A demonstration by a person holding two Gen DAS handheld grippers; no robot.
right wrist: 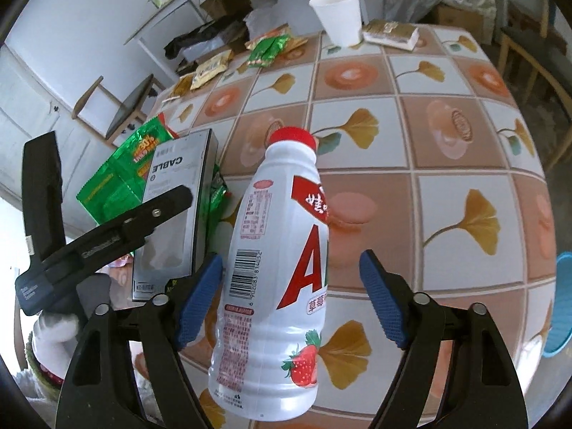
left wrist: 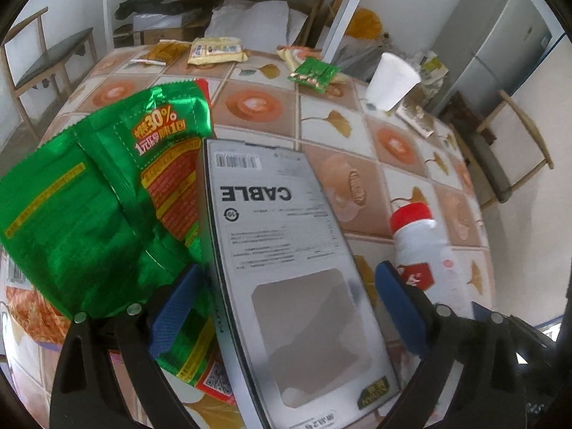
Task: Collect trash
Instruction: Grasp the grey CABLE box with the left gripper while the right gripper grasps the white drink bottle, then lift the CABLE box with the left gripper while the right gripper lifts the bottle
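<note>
Straddling the strawberry milk bottle (right wrist: 275, 279) with wide-open, empty fingers, the right gripper (right wrist: 291, 298) may tip it by closing off-centre, while the left gripper (left wrist: 286, 307), equally spread, brackets the cable box (left wrist: 286, 268) and risks snagging the green wrapper (left wrist: 96, 200) beside its left finger.

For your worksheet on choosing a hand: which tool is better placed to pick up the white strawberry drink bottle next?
The right tool: its open jaws already straddle the bottle. The left tool brackets the CABLE box, with the bottle off to its right.
</note>
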